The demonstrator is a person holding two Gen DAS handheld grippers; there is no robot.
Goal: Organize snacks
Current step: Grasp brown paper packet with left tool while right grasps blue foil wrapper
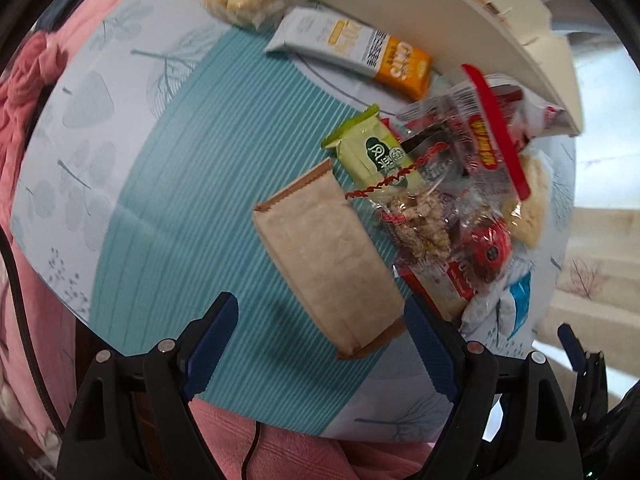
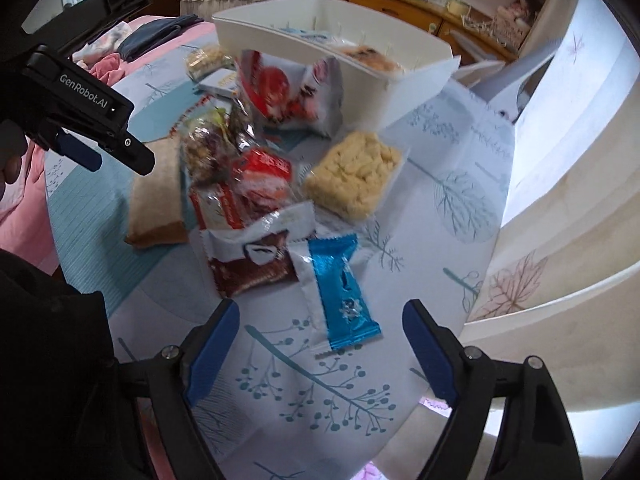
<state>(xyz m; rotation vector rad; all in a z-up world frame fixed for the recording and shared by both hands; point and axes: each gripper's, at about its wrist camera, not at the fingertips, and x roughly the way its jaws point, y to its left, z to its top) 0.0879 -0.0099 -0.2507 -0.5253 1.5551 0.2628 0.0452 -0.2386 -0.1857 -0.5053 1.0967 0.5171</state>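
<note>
Left hand-held gripper [image 1: 322, 344] spread wide, nothing between pads, pointing down at brown paper snack pack [image 1: 326, 258] in centre of frame. Pack lies flat on worktop [image 1: 160, 184], long axis from upper left to lower right, near end just between jaws. Right hand-held gripper [image 2: 320, 346] also spread, empty; blue wrapper [image 2: 344, 292] just ahead, long axis running away from it. Left looks nearer its target. Right view alone shows inside of white bin [image 2: 312, 24] at upper centre, some snacks already in; left view alone shows orange-grey bar [image 1: 352, 50].
</note>
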